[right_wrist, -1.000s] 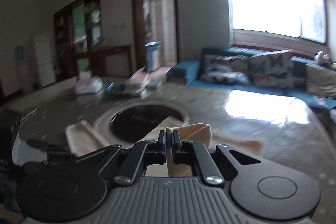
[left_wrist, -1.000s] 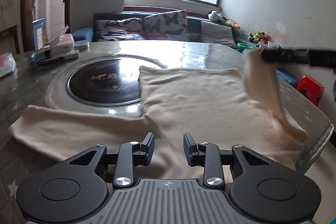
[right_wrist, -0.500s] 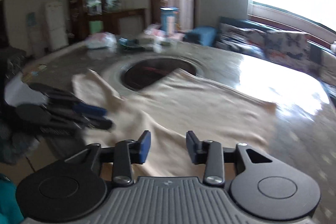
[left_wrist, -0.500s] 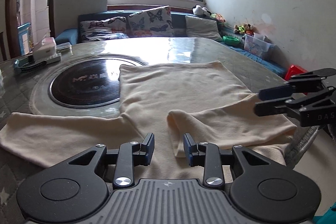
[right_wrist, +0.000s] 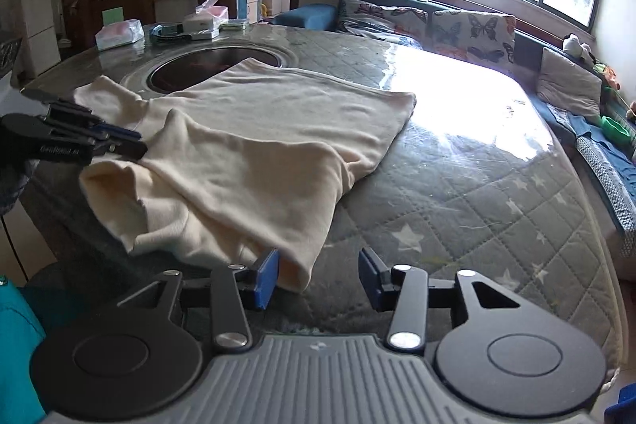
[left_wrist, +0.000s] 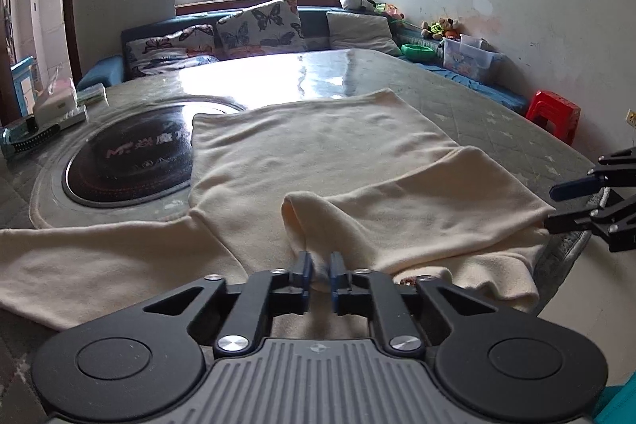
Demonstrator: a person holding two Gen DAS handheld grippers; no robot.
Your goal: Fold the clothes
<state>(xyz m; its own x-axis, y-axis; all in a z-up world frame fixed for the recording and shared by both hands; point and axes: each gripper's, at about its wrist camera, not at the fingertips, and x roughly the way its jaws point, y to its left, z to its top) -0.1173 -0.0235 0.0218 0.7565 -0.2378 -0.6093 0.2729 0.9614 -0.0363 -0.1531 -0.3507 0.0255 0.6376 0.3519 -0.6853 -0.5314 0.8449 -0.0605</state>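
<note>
Here, a cream sweater (left_wrist: 318, 161) spread flat across the near half of the table (left_wrist: 477, 98), hem toward the far edge, collar end hanging over the near edge. One sleeve (left_wrist: 79, 257) stretched out along the near edge toward the left; the other sleeve (left_wrist: 417, 201) folded back across the body, cuff end lying near the middle of the near edge.

Left gripper (left_wrist: 318, 271) low at the near edge, jaws drawn in close on a ridge of sleeve cloth (a narrow strip of fabric showing between the blue pads). Seen from the right wrist view as a dark shape (right_wrist: 119, 142) at the sweater's near-left side, tips touching the cloth there.

Right gripper (right_wrist: 318, 275) at the right end of the near edge, jaws spread wide, nothing clamped; left pad (right_wrist: 267, 277) just beside the corner of the folded shoulder, right pad over bare quilted cover. From the left wrist view, its tips (left_wrist: 572, 201) just beside the sweater's right shoulder (touching or not: cannot tell).

Round black cooktop (left_wrist: 127, 157) sunk in the table's left part, sweater's hem corner overlapping its rim. Tissue boxes (right_wrist: 119, 32) and small clutter at the far left corner. Beyond the far edge, a sofa (left_wrist: 254, 30) with butterfly cushions under a bright window. Red stool (left_wrist: 552, 114) by the right wall.
</note>
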